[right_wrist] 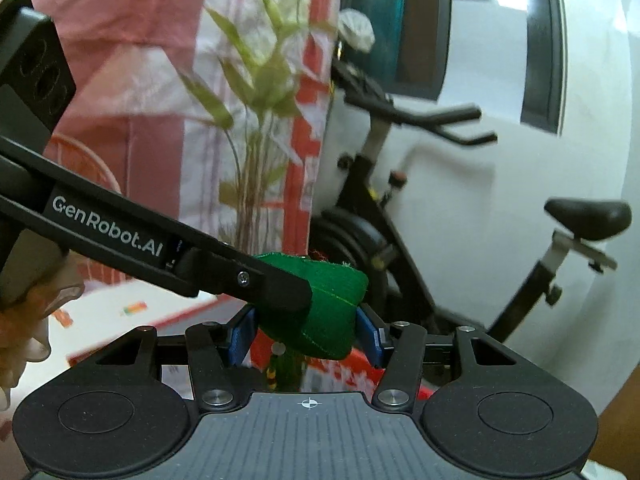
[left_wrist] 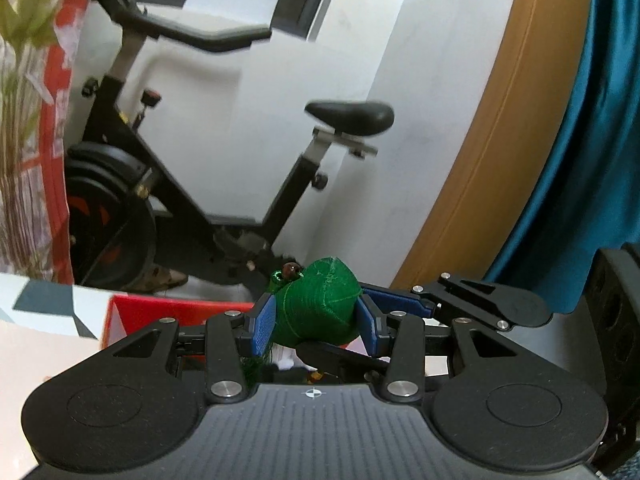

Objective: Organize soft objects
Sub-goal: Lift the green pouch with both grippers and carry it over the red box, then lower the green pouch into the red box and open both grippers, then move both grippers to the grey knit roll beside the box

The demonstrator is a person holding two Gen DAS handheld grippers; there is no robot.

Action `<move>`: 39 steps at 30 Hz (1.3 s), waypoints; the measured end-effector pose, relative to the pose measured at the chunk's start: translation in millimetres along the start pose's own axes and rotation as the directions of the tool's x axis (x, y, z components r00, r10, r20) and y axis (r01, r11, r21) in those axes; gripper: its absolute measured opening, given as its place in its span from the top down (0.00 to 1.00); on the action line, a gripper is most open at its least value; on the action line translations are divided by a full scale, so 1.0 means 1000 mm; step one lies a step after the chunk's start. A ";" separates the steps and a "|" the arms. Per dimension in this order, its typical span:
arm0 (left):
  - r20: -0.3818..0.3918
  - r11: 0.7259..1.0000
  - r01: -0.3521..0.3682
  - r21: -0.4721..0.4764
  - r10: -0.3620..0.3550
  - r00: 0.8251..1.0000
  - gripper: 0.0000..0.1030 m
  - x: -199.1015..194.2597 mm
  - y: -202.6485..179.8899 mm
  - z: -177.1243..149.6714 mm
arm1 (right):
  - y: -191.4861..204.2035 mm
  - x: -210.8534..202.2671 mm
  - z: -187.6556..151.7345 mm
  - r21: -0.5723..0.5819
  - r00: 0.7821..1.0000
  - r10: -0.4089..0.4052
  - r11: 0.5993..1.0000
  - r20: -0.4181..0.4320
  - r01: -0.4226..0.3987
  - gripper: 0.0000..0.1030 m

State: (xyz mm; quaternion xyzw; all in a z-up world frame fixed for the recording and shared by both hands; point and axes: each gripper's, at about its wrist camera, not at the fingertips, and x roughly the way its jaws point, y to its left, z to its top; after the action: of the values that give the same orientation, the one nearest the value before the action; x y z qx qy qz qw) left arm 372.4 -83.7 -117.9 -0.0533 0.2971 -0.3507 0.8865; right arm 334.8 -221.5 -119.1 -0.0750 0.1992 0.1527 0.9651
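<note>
Pads first: your left gripper [left_wrist: 318,326] is pinching a green stuffed toy [left_wrist: 320,306] between its blue pads [left_wrist: 265,326], squeezing it from both sides, and a brown bead eye is peeking over the top of the toy. Your right gripper [right_wrist: 306,334] is clamping the same green toy [right_wrist: 332,320] between its own blue pads [right_wrist: 370,338], so you are holding it with both grippers at once, up in the air. In the right wrist view the left gripper's black finger is lying across the toy's upper left side, coming in from the left edge with white lettering along its arm. In the left wrist view the right gripper's linkage is crossing in from the right, its blue pad sitting just beside the toy.

Below the toy, a red box [left_wrist: 160,312] is showing behind the left gripper, next to a white surface with grey patches. Beyond that, a black exercise bike [left_wrist: 224,184] is standing against a white wall. A red and white curtain with a leaf print [right_wrist: 256,100] is hanging on the left, and a teal curtain [left_wrist: 580,160] beside a wooden panel on the right.
</note>
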 end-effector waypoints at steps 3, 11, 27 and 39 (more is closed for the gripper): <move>-0.030 1.000 0.002 -0.005 -0.002 1.000 0.55 0.015 0.005 -0.004 | -0.005 0.013 -0.010 0.014 0.999 -0.016 1.000 -0.052 0.017 0.51; -0.064 0.999 -0.031 0.024 0.033 0.997 0.56 0.031 0.009 -0.012 | -0.022 0.035 -0.031 0.092 0.979 -0.108 0.988 -0.176 0.125 0.50; -0.027 0.980 -0.193 0.052 0.195 0.980 0.55 -0.026 0.020 -0.032 | -0.022 -0.012 -0.058 0.236 0.961 -0.177 0.945 -0.213 0.226 0.45; 0.043 0.967 -0.248 0.058 0.246 0.968 0.02 -0.095 0.012 -0.073 | 0.020 -0.083 -0.075 0.284 0.984 -0.163 0.942 -0.071 0.176 0.00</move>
State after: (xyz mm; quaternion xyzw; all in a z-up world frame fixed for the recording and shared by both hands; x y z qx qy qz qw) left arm 283.4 -4.5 -135.2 0.0059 0.2746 -0.2458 0.9296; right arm 229.1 -240.2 -154.9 0.0467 0.2345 0.0365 0.9703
